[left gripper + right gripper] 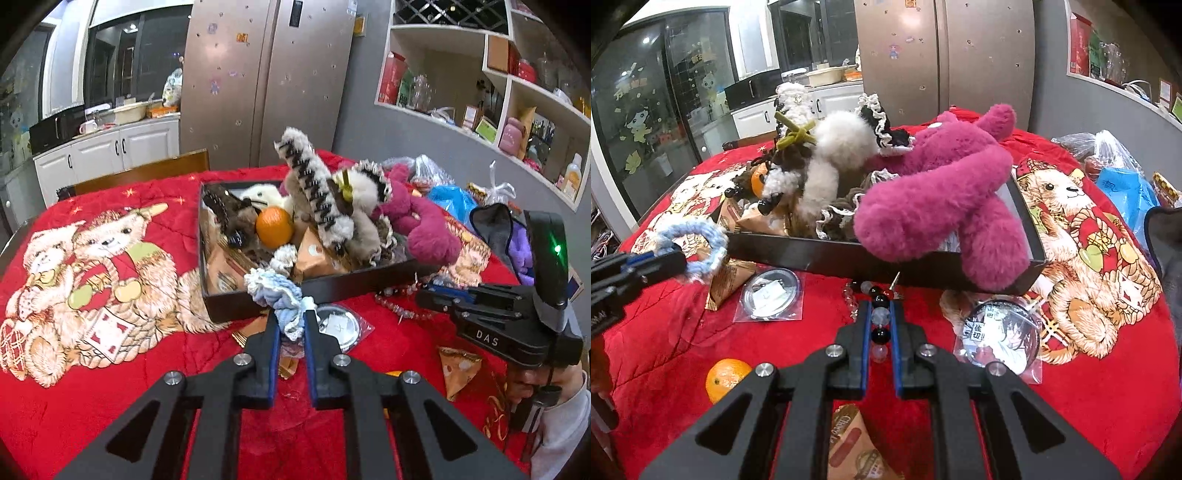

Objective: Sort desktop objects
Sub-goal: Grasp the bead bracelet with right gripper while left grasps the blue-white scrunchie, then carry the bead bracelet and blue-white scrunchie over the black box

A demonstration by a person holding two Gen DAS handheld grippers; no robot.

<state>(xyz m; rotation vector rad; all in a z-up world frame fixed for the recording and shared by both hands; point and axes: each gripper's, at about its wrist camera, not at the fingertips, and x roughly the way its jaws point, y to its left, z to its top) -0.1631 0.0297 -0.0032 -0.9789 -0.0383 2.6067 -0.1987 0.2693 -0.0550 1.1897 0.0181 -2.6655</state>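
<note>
A black box (236, 306) on the red blanket holds plush toys, an orange (274, 227) and snack packets. My left gripper (291, 314) is shut on a blue-and-white crocheted scrunchie (275, 290), held at the box's near wall. In the right wrist view the left gripper (679, 264) shows at the left with the scrunchie (698, 243). My right gripper (879, 306) is shut on a beaded bracelet (880, 319) just in front of the box (831, 254). The right gripper also shows in the left wrist view (424, 295), with the bracelet (397, 304) trailing from it.
A pink plush (938, 192) hangs over the box's near wall. On the blanket lie a bagged round mirror (772, 295), a bagged anime badge (1001, 332), a loose orange (726, 378), and triangular snack packets (727, 280). Plastic bags (454, 199) lie at the right.
</note>
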